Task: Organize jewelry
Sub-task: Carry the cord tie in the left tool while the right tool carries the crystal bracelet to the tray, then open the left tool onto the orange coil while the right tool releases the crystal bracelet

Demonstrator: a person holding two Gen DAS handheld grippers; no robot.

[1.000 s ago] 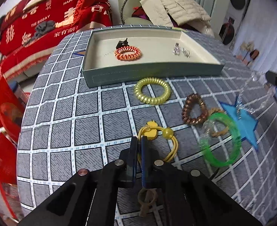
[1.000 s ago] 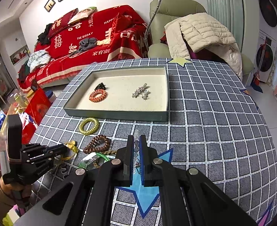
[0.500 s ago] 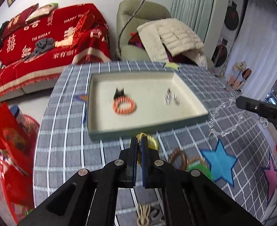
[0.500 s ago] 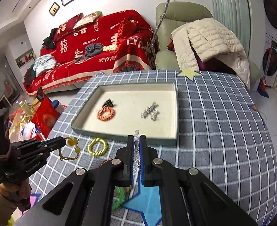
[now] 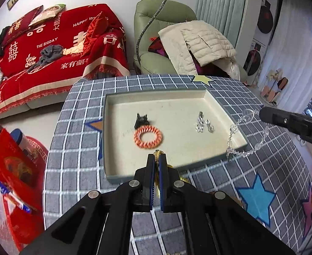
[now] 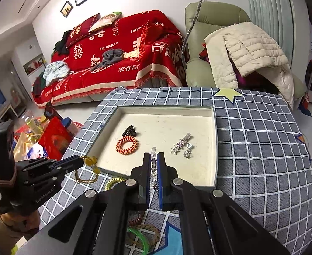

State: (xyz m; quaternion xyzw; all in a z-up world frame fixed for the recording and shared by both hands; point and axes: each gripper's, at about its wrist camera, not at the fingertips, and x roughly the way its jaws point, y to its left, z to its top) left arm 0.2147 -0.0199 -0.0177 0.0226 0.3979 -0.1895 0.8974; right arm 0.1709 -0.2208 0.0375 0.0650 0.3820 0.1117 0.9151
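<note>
A grey-green tray (image 5: 111, 140) (image 6: 213, 170) with a cream floor holds an orange coil hair tie (image 5: 148, 136) (image 6: 127, 145), a black clip (image 5: 141, 120) (image 6: 130, 132) and silver clips (image 5: 203, 124) (image 6: 181, 145). My left gripper (image 5: 156, 159) (image 6: 79, 163) is shut on a yellow hair tie (image 6: 88, 170) and holds it above the tray's near edge. My right gripper (image 6: 154, 159) (image 5: 262, 113) is shut on a clear bead bracelet (image 5: 238, 140) that hangs over the tray's right corner.
On the checked tablecloth (image 6: 262, 159) in front of the tray lie a yellow coil tie (image 6: 111, 183), a brown coil tie (image 6: 135, 221), a tan ring (image 6: 149, 231) and a green bangle (image 6: 140, 240). A red sofa (image 6: 113, 59) and a green armchair (image 6: 215, 42) stand behind the table.
Both grippers rose from the table and moved toward the tray. The left lifted the yellow hair tie; the right carried the clear bracelet to the tray's right corner.
</note>
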